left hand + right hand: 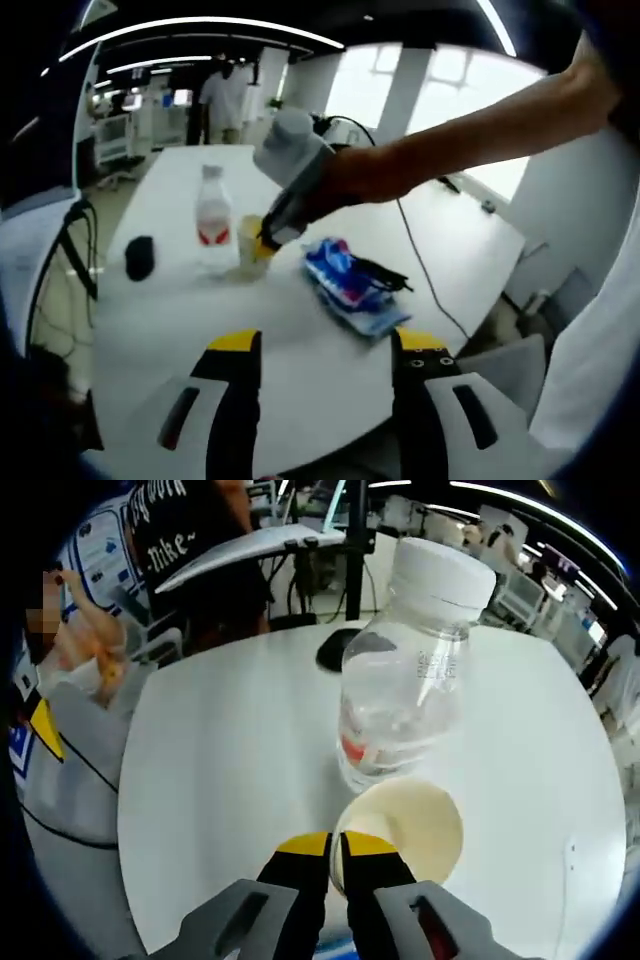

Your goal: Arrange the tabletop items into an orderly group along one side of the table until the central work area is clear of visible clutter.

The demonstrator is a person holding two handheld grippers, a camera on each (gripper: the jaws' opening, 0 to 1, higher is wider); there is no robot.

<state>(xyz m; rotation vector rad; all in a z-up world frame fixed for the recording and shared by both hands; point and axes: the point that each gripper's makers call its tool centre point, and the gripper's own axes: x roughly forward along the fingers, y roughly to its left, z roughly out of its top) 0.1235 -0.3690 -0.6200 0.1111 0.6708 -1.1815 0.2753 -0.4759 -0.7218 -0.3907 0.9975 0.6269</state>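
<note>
— On the white table [330, 370], what is hidden or hard to make out?

— The paper cup [405, 832] is partly covered by the right gripper [336, 858], whose jaws are nearly closed on its near rim. In the left gripper view the cup [251, 240] is largely masked by that gripper [268, 240] and the arm behind it. The bottle's red label cannot be read.

— How are the things oriented?

— The water bottle [410, 670] is stood upright, cap up, just behind the cup, which is seen with its mouth open upward. A blue snack packet [350, 285] is laid flat nearby; a dark object [139, 257] is set well apart.

— And the left gripper [325, 345]?

— Its jaws are held wide, with nothing between them.
</note>
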